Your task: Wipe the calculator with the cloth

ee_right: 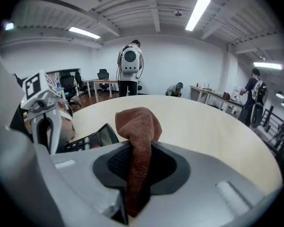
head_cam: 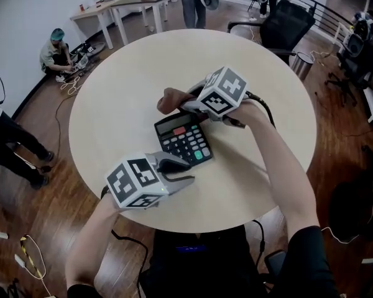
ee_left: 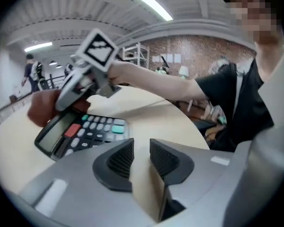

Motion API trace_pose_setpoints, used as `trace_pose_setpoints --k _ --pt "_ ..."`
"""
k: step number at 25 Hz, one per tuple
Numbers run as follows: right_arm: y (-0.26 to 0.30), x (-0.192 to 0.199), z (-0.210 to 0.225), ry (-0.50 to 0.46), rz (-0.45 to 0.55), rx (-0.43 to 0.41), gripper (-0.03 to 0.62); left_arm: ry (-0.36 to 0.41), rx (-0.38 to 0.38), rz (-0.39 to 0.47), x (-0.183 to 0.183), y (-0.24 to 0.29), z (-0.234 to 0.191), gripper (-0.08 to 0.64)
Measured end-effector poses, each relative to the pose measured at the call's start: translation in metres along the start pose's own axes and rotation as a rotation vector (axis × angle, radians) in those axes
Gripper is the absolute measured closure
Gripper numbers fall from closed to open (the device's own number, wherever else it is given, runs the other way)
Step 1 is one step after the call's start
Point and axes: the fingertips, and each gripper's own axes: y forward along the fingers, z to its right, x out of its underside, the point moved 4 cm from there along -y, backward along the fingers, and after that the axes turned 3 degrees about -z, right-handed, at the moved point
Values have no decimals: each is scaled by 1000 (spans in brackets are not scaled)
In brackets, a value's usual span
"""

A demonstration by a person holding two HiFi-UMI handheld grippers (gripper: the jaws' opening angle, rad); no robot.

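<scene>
The left gripper [ee_left: 141, 146] is held over the near edge of the round table [head_cam: 121, 82], jaws parted a little with nothing caught between them. The calculator [head_cam: 185, 139] is laid flat around the table's middle, keys up. The right gripper [ee_right: 141, 157] is clamped on the brown cloth [ee_right: 138, 124], which is bunched right by the calculator's display end.

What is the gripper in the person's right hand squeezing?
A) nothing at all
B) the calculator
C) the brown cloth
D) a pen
C: in the right gripper view, the right gripper has its jaws closed on the brown cloth, which sticks up from between them, while the calculator lies apart on the table.
</scene>
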Motion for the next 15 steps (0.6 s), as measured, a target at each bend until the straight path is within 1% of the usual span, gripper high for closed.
trace_pose_setpoints --k 1,2,3,4,5,6,8,10,11,12,13,15 --pt "-7 4 -3 20 3 -14 525 -34 -13 30 1 -5 -8 453" --pt "-13 9 -7 39 4 -27 525 -49 -30 51 4 -9 -16 455" --pt "-19 15 -11 55 1 -37 525 -64 -49 72 7 -13 -24 499" --pt "-24 21 -16 69 -6 -46 525 -91 -70 95 9 -17 -32 524" --pt "-31 28 -21 82 -16 -57 525 -115 -90 116 10 -20 -38 503" --pt "-36 35 -26 94 -23 -72 525 -121 -102 130 11 -21 -40 493" --pt "-44 46 -35 120 -30 -90 525 -96 -101 144 14 -22 -33 495" --pt "-47 49 -33 139 -26 -55 525 -74 -76 148 21 -28 -22 497" --pt "-47 48 -29 148 -16 -29 525 -67 -60 141 25 -33 -14 499" --pt "-46 46 -26 155 -1 -10 525 -53 -45 121 30 -37 -5 522" --pt "-46 45 -25 159 15 -2 525 -29 -35 86 35 -38 5 557" --pt "-45 44 -27 158 40 -11 525 52 -32 -20 41 -30 20 558"
